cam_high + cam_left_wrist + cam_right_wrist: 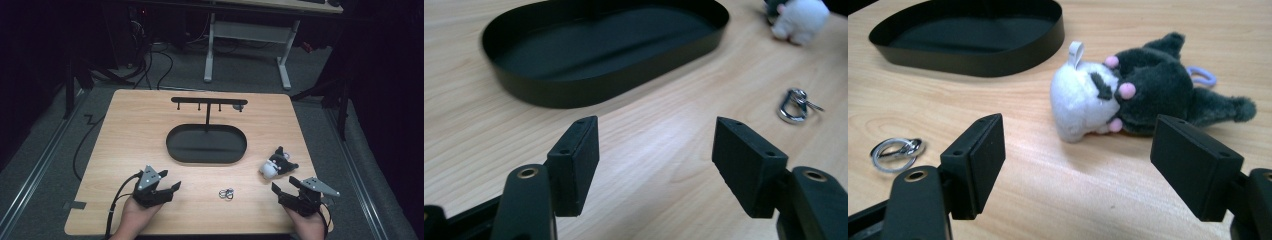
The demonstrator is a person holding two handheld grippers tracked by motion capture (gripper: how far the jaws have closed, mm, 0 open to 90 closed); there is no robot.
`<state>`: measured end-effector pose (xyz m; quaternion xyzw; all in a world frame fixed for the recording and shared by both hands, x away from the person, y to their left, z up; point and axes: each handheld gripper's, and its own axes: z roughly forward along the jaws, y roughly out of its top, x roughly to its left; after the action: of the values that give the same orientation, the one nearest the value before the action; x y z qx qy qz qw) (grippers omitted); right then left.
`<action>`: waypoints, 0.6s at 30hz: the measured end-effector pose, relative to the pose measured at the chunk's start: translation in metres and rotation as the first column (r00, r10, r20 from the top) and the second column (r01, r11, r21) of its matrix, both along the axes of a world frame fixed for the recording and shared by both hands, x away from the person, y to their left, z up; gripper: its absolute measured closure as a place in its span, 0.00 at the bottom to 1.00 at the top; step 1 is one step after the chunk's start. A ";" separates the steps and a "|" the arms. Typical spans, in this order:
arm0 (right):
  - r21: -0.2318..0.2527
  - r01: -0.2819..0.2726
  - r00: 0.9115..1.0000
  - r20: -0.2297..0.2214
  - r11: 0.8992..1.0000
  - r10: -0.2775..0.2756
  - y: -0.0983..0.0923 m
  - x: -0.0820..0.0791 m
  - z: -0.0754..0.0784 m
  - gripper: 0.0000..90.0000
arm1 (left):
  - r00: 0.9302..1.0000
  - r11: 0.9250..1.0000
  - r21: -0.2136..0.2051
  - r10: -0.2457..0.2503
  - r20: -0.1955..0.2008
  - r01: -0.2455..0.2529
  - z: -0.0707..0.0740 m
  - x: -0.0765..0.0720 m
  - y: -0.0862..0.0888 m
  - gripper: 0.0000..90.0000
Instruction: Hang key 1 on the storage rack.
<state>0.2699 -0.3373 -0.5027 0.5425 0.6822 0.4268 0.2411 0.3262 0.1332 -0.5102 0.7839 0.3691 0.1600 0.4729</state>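
Right gripper, jaws spread, faces the plush toy keychain; left gripper likewise spread. Risk: soft plush slips from a shallow pinch.

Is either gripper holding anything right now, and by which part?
Nothing is held. The left gripper and right gripper are open over the table.

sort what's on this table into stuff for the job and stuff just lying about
In the job:
- small grey and white plush toy, right in front of the open right gripper
- silver metal key ring, near the open left gripper

Lying about:
- black oval metal tray with its upright hook rack
- strip of grey tape
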 end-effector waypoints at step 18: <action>-0.024 -0.038 0.999 0.026 0.999 0.038 0.012 -0.001 0.001 0.43 | 0.993 0.990 -0.076 0.117 -0.007 -0.117 0.012 0.007 0.049 0.46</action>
<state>0.2690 -0.3251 -0.5018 0.5208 0.6941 0.4305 0.2483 0.3329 0.1822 -0.4984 0.7426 0.4210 0.1722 0.4916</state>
